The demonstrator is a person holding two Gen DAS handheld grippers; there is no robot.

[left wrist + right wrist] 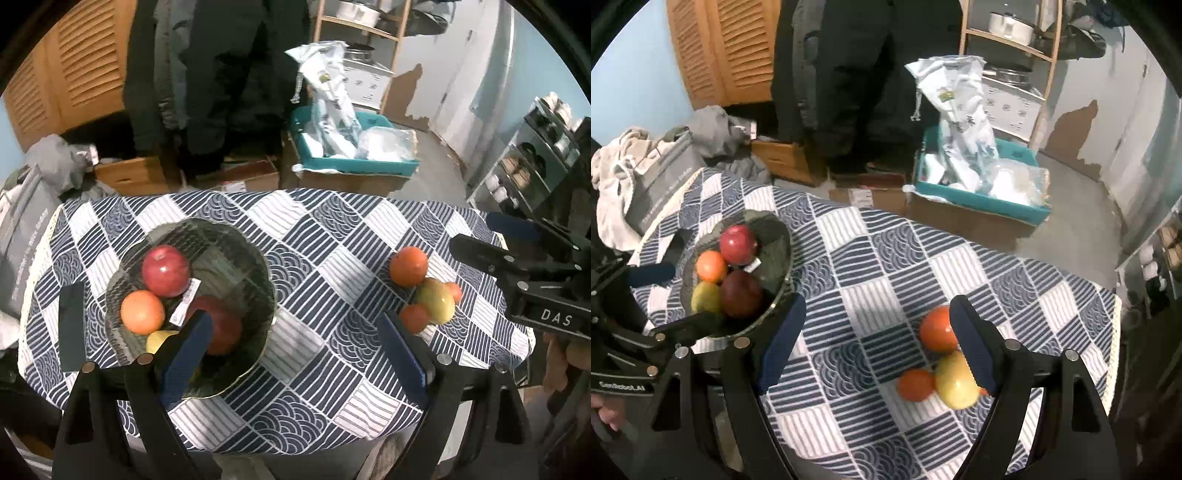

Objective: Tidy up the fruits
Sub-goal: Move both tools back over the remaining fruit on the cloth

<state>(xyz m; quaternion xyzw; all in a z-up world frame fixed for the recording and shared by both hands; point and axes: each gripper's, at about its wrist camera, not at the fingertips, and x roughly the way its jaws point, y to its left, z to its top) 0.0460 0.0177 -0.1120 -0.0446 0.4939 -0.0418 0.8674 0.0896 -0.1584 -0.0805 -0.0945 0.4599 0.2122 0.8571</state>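
A dark glass bowl (236,243) (775,240) stands on the left of the table. It holds a red apple (166,270), an orange (142,312), a dark red apple (221,325) and a yellow fruit (159,340). On the right lies a loose cluster: a large orange (408,266) (936,334), a yellow-green fruit (437,299) (956,384) and small oranges (414,317) (916,384). My left gripper (295,347) is open and empty above the table's near middle. My right gripper (877,343) (517,254) is open and empty, just left of the cluster.
The table carries a blue and white patterned cloth (314,258). A dark flat phone-like object (72,326) lies left of the bowl. Behind the table are cardboard boxes, a teal tray with plastic bags (354,147), hanging dark clothes and a shelf rack at right.
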